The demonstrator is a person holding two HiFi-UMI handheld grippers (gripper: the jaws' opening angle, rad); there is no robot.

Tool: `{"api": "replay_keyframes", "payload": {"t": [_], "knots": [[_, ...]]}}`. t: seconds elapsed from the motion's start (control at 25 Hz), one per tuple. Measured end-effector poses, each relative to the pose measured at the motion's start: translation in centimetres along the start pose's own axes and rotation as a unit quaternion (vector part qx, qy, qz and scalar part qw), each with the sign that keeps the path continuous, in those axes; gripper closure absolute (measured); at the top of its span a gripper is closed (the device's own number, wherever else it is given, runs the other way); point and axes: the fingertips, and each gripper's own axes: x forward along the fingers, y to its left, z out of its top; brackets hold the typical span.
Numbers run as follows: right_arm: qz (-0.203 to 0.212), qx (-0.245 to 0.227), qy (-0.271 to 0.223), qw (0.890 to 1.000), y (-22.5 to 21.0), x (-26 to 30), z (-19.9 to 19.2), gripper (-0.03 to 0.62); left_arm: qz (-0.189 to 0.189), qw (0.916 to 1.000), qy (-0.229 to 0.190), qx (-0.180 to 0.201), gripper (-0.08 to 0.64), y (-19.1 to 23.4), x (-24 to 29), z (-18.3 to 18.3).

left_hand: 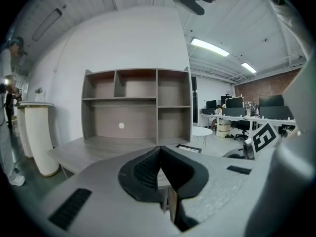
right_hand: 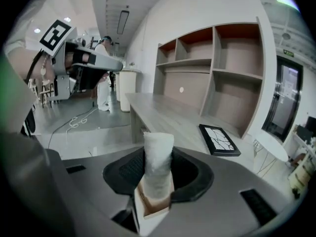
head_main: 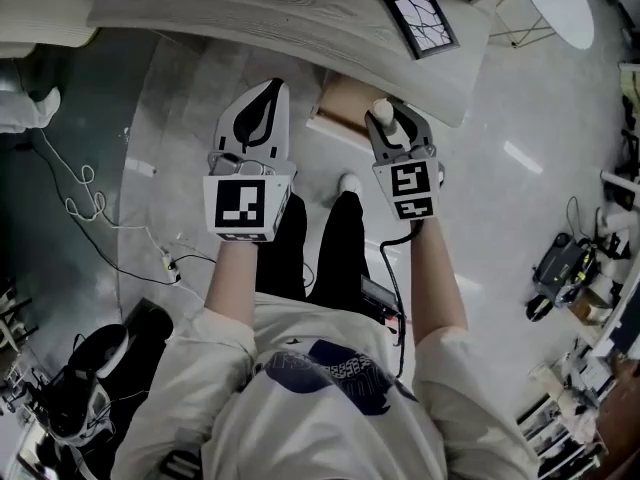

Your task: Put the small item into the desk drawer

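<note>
Where the head view looks down, the worktop (head_main: 250, 13) lies far, its near edge overhanging an open drawer (head_main: 342, 103), with floor (head_main: 490, 218) showing left and right; the left claw (head_main: 269, 94) hangs just left of the drawer, the right claw (head_main: 388, 130) over its right end. From the left gripper view, the left claw is clenched on nothing, the worktop beyond it. From the right gripper view, the right claw grasps the small white item (right_hand: 158, 152) upright, directly above the drawer's open box.

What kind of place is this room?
Probably an open office or workshop: a wooden desk with a shelf unit, a row of monitors behind, and cables lying on the floor.
</note>
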Motion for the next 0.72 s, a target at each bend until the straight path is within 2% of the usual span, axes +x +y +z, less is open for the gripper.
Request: {"api": "replay_keyframes", "payload": {"t": [0.12,0.4,0.72], "knots": [[-0.003,-0.017,0.027,0.999,0.5,2.1,-1.6,0.46,-0.01,0.9999,0.002,-0.003,0.551,0.7,0.8,-1.7],[0.006,-0.024,0.075,0.997,1.9,6.7,-5.4,0.46,-0.04,0.9991,0.006,0.009,0.551,1.1,1.8,-5.6],[0.027,-0.078,0.144,0.986,2.9,11.1,-9.6,0.46,-0.048,0.9989,0.001,0.0,0.552,1.8,3.1,-7.7]]}}
